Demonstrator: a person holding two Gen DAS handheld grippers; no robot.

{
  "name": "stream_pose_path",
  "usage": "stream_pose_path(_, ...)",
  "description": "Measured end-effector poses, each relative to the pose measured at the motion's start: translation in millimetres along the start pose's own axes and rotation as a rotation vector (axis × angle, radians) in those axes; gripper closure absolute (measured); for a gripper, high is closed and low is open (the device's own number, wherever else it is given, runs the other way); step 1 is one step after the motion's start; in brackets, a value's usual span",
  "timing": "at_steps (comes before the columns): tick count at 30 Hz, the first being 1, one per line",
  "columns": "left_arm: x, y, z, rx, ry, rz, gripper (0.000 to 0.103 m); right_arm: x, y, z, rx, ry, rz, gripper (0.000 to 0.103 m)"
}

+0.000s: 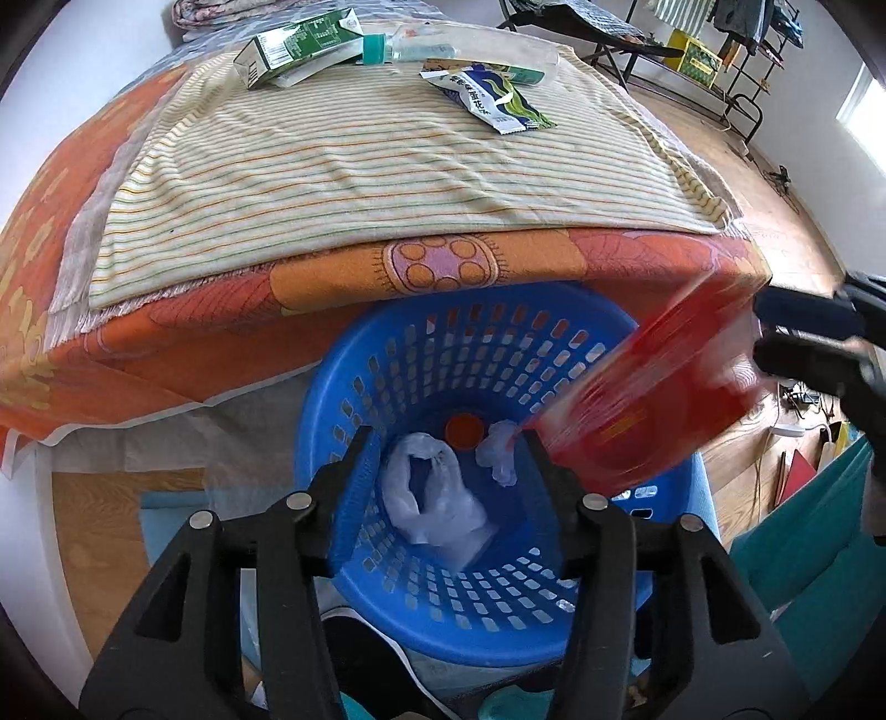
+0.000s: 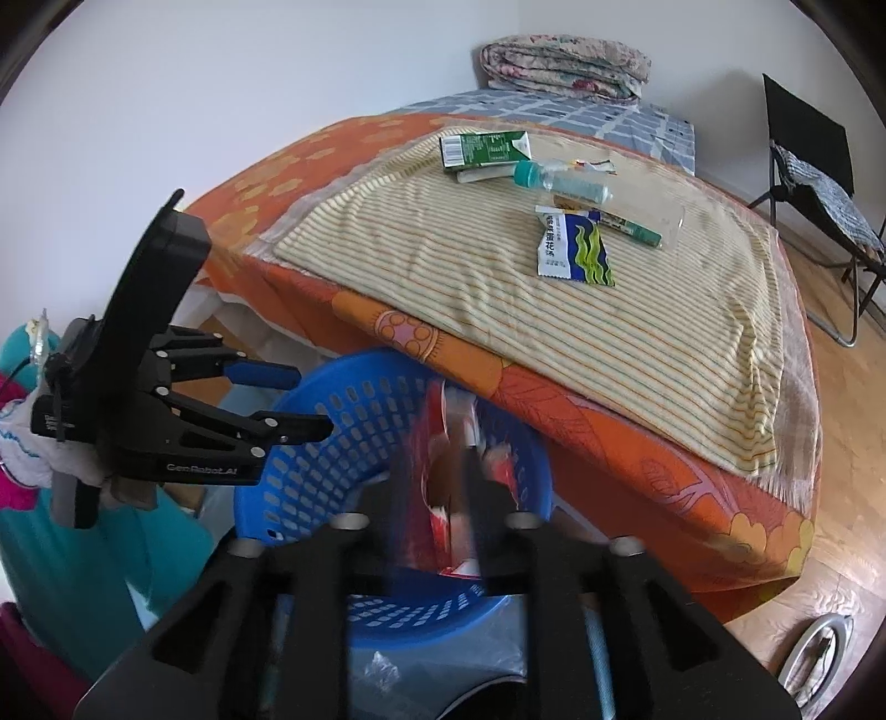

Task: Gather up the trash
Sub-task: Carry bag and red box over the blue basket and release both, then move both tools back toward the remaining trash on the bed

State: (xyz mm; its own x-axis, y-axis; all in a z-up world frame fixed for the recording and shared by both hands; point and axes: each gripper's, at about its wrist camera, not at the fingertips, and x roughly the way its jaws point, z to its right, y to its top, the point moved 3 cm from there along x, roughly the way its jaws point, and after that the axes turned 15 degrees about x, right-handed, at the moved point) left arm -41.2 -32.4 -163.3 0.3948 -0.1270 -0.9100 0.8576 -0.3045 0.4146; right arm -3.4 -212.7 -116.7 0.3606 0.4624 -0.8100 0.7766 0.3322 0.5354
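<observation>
Black jaws of left gripper (image 1: 447, 437) spread, clasping nothing, poised above blue basket (image 1: 354, 354) for a straight drop. Right gripper (image 2: 437, 459) jaws parted too, red packet (image 1: 653, 399) between them over the basket's right rim, seemingly let go. Inside: white bag (image 1: 432, 498), orange cap (image 1: 464, 429). Far on the bed (image 1: 166, 332): green carton (image 1: 299, 41), sachet (image 1: 493, 97), uncollected. Packet print lost to blur; basket's near wall cut off.

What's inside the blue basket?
In the blue basket lie a crumpled clear plastic bag, a smaller plastic scrap and an orange cap. A blurred red package tips over its rim, hiding that side of the bottom.
</observation>
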Motion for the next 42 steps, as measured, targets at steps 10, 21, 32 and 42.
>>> stream_pose_path(10, 2, 1, -2, -0.011, 0.0, -0.003, 0.04, 6, 4, 10, 0.061, -0.031, -0.013, 0.04)
stream_pose_path(21, 1, 10, -9, -0.037, 0.001, 0.02, 0.039, 7, 19, 23, 0.143, -0.033, 0.016, 0.03)
stream_pose_path(32, -6, 36, -36, -0.099, -0.01, 0.071, 0.031, 20, 37, 40, 0.235, -0.042, -0.008, 0.03)
stream_pose_path(42, -21, 85, -95, -0.161, 0.039, 0.16, 0.03, 31, 65, 48, 0.262, -0.075, 0.035, 0.029)
